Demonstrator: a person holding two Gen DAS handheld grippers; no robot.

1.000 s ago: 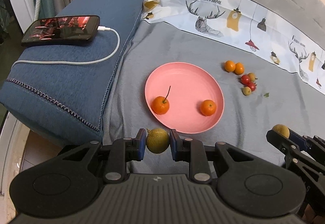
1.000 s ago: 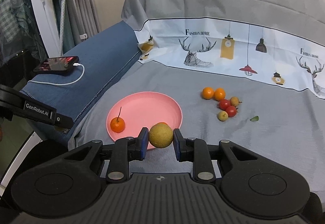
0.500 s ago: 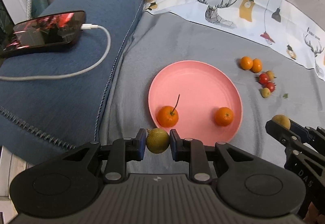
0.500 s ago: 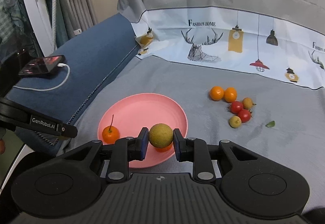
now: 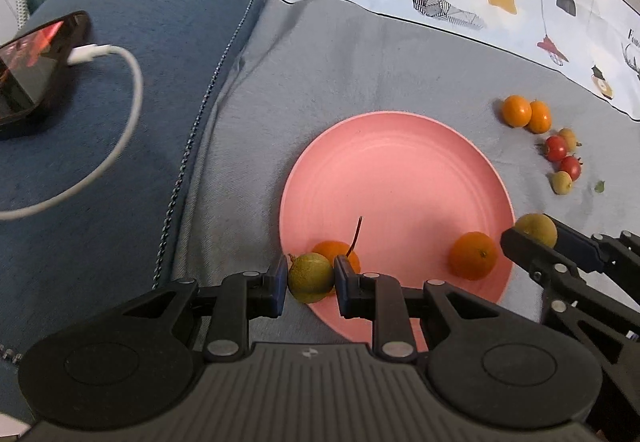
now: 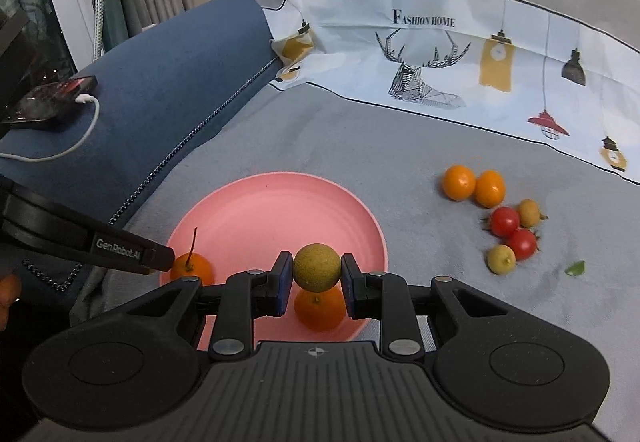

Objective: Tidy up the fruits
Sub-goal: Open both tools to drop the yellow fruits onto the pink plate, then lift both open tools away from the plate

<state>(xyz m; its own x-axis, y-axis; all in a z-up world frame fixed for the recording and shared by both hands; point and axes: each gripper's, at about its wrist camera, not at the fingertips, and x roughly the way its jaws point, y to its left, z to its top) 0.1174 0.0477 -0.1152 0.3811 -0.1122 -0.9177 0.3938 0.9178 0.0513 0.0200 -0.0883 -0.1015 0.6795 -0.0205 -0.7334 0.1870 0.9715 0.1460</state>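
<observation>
A pink plate [image 5: 400, 169] [image 6: 280, 201] lies on the grey sheet with two oranges in it, one with a stem [image 5: 340, 248] [image 6: 192, 268] and one plain [image 5: 473, 255] [image 6: 320, 312]. My left gripper [image 5: 311, 280] is shut on a yellow-green round fruit [image 5: 310, 278] over the plate's near left rim. My right gripper [image 6: 317, 274] is shut on a similar yellow-green fruit [image 6: 317, 267] above the plain orange; in the left wrist view that fruit [image 5: 536, 228] hangs at the plate's right rim. Loose on the sheet to the right lie two oranges [image 6: 474, 183], two red tomatoes [image 6: 514, 232] and small yellow fruits [image 6: 501, 259].
A blue cushion [image 5: 120, 81] borders the sheet on the left, with a phone [image 5: 28, 69] and its white charging cable [image 5: 120, 145] on it. A printed white cloth [image 6: 460, 53] lines the back. A small green leaf [image 6: 575, 268] lies at the right.
Both grippers have come forward and lower toward the plate, each keeping its fruit. The plate and its oranges now appear larger and closer.
</observation>
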